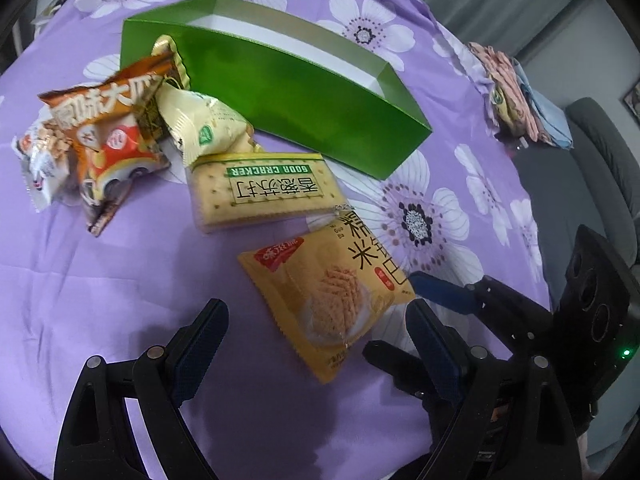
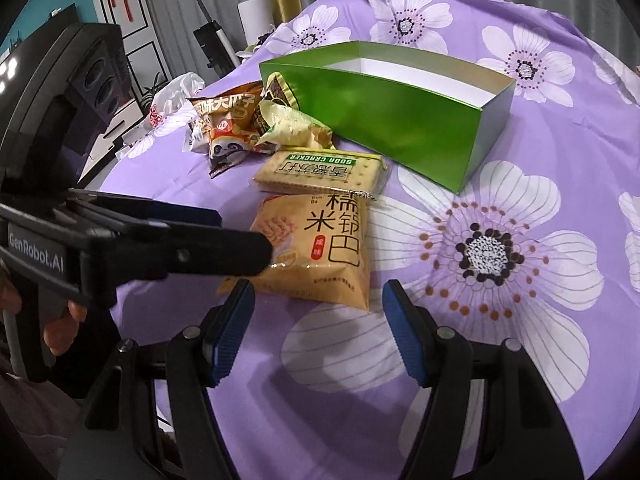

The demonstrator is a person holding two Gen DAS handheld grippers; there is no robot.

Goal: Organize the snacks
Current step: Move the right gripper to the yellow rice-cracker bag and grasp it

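Purple floral cloth (image 1: 120, 300) covering the surface in the left wrist view. Left gripper (image 1: 316, 328) hovering spread wide, holding nothing, its tips flanking the near end of the yellow rice-crisp packet (image 1: 324, 284). Soda cracker pack (image 1: 264, 188) lying just beyond, touching that packet. Green box (image 1: 280, 108) standing open behind, orange seed bag (image 1: 108, 132) leaning at its left corner.

In the right wrist view, right gripper (image 2: 318, 328) spreading empty just short of the rice-crisp packet (image 2: 316, 248); left gripper (image 2: 224, 236) reaching in from the left over the packet's edge.
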